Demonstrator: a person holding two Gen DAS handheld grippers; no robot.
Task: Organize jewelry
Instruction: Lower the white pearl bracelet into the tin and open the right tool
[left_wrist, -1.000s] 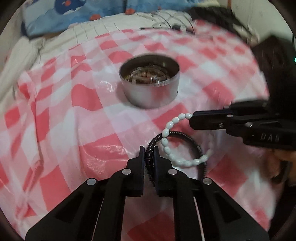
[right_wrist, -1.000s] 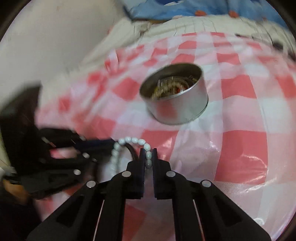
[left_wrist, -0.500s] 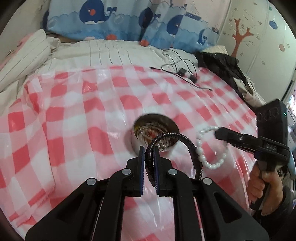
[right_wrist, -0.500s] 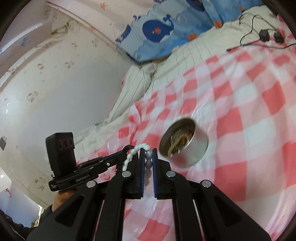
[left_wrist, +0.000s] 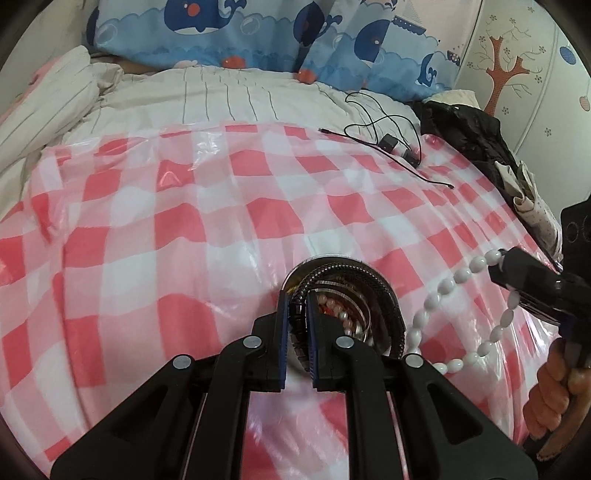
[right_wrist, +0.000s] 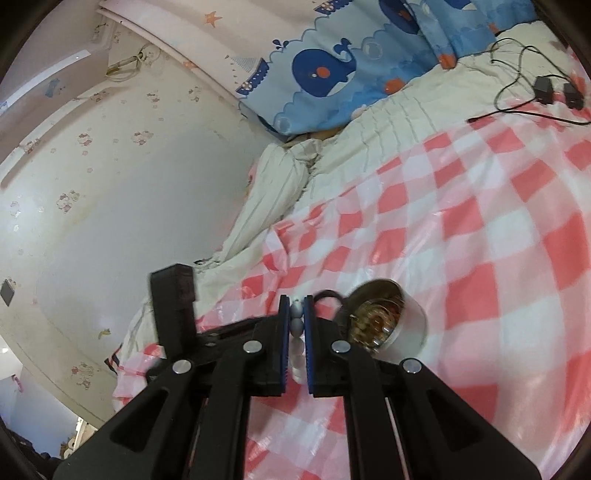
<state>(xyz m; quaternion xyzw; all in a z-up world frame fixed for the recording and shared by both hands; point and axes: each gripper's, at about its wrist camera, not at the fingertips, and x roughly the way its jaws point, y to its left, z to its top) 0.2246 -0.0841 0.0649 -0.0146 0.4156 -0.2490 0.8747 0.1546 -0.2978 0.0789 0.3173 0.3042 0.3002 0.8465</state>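
My left gripper (left_wrist: 296, 301) is shut on a black beaded bracelet (left_wrist: 369, 277) and holds it in the air right above the round metal tin (left_wrist: 384, 314), which holds several bracelets. My right gripper (right_wrist: 295, 308) is shut on a white bead bracelet (right_wrist: 296, 325); in the left wrist view this bracelet (left_wrist: 436, 299) hangs as a loop from the right gripper at the right, just beside the tin. The tin (right_wrist: 406, 325) shows right of my right fingers, with the left gripper's body (right_wrist: 173, 306) to the left.
A red and white checked plastic sheet (left_wrist: 184, 240) covers the bed. Black cables with chargers (left_wrist: 391, 140) lie at its far edge, a dark jacket (left_wrist: 469, 129) at the far right. Whale-print bedding (left_wrist: 258, 33) and a wall (right_wrist: 110, 184) lie behind.
Both grippers have risen from the sheet with their bracelets. The left one now holds the black bracelet over the tin; the right has carried the white bracelet up beside it.
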